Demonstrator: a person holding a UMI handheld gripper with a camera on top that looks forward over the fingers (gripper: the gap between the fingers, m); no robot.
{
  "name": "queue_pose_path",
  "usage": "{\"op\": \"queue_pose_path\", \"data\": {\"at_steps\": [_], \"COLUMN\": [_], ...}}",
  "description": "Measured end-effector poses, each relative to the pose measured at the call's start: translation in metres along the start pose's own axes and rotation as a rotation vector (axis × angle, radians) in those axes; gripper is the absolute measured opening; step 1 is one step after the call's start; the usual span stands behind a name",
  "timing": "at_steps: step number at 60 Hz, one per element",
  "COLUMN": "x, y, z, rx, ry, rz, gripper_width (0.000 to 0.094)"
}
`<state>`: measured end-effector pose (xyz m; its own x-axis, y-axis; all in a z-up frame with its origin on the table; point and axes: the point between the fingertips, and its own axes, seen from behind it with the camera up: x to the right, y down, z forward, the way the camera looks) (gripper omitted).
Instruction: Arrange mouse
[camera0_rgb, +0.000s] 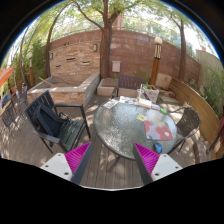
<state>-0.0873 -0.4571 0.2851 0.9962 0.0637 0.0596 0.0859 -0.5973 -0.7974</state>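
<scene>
Hovering well short of the round glass worktop (118, 128), the gripper (113, 158) holds its jaws spread, pinching nothing.

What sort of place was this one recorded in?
Most likely a backyard patio: a brick wall with trees behind it, a round glass table and chairs. The gripper is open, holding nothing.

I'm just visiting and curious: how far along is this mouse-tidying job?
Nothing looks done yet. The gripper with its pink-padded fingers is open and empty, held short of the round glass-topped patio table. A few small items lie on the table beyond the fingers, but they are too small to tell which, if any, is the mouse. Reaching the table, grasping and arranging all remain.
</scene>
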Motion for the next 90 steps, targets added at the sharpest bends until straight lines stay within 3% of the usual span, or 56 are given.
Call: {"op": "queue_pose_path", "data": {"at_steps": [19,29,32,41,56,61,69,82,90], "x": [0.046,0.137,0.168,0.252,0.301,0.304,0.305,0.304,0.293], "y": [0.066,0.140,0.136,0.152,0.156,0.160,0.163,0.163,0.144], "z": [0.049,0.076,0.101,0.168,0.286,0.308,0.318,0.317,0.301], "rx": [-0.113,-0.191,-0.207,-0.159,-0.135,-0.152,-0.148,-0.163,-0.160], "ry": [0.031,0.117,0.150,0.204,0.128,0.101,0.060,0.059,0.049], "rz": [0.045,0.071,0.075,0.076,0.091,0.101,0.117,0.070,0.064], "gripper_width": [0.0846,0.0847,0.0849,0.0847,0.0834,0.0766,0.0521,0.0378,0.0378]}}
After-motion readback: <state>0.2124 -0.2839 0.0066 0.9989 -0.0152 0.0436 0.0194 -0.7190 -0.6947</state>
